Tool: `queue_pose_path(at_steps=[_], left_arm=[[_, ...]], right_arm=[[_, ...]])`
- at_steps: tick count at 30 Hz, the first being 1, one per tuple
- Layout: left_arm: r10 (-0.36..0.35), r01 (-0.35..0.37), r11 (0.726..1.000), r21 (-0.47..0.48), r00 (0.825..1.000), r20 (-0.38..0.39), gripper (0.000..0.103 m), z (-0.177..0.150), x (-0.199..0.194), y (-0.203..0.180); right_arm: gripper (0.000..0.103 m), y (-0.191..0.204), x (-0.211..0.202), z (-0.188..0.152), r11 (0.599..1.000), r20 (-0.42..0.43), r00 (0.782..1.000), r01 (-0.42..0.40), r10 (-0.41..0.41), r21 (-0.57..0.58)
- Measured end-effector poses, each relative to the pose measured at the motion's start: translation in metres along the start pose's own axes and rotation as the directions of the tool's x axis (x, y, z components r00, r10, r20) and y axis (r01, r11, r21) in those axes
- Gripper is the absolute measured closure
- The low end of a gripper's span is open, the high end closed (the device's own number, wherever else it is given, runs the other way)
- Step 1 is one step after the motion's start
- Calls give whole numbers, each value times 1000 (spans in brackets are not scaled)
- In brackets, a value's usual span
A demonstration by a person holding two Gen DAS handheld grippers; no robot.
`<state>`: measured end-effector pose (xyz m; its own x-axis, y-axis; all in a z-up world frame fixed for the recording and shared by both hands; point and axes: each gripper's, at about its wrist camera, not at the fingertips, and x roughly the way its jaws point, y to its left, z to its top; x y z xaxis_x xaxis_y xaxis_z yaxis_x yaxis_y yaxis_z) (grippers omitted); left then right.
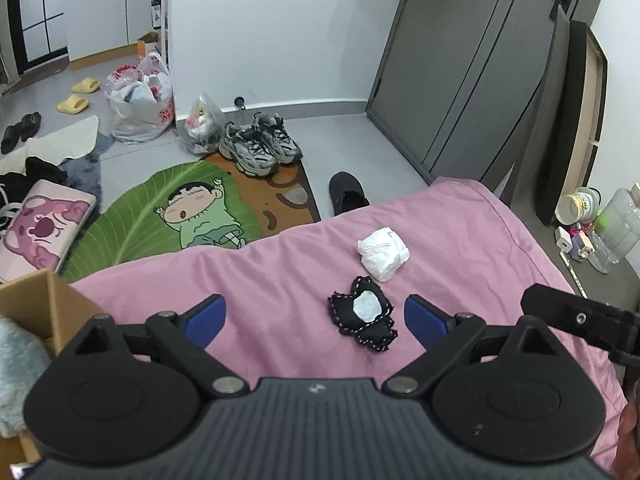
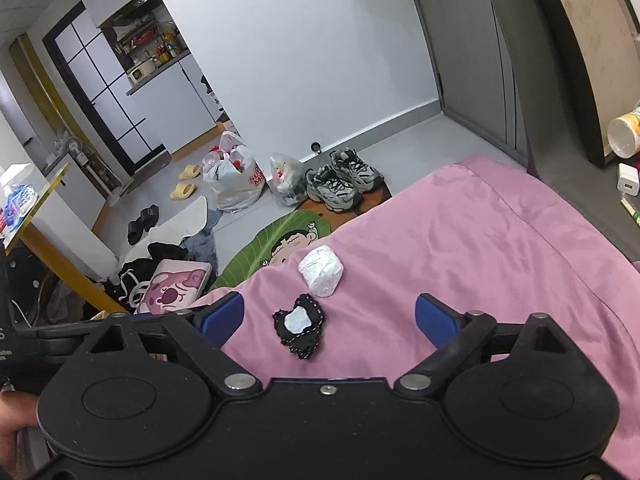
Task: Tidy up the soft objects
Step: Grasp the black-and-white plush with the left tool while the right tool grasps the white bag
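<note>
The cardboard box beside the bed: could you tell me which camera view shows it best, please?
The left wrist view: the cardboard box sits at its left edge, open, with something pale and fluffy inside. The right wrist view shows at most a sliver of cardboard behind the gripper.

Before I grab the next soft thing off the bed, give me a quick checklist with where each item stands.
1. Left gripper open and empty: ok.
2. Right gripper open and empty: ok.
3. Black plush piece in the open on the pink bedcover, nothing on top: ok.
4. White bundle apart from the plush piece: ok.
5. Cardboard box in view at the left: ok; room left inside: cannot tell.
6. Fingers lined up around the plush piece: not ok, it lies off-centre.
</note>
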<state>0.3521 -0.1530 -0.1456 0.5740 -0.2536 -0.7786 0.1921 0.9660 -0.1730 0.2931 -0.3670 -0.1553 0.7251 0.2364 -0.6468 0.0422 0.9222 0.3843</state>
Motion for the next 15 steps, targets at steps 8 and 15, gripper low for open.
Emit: queue_pose_path(at_steps=[8,15], left_arm=[[-32,32,999,-6,998,-49,22,5,31,-9],[-42,41,999,-16,994,-99,28,5,64,-14]], right_arm=[[20,-11,30,11,999,-40,999,-31,33,37],[32,-16,58,14,997,-96,994,-41,47,63]])
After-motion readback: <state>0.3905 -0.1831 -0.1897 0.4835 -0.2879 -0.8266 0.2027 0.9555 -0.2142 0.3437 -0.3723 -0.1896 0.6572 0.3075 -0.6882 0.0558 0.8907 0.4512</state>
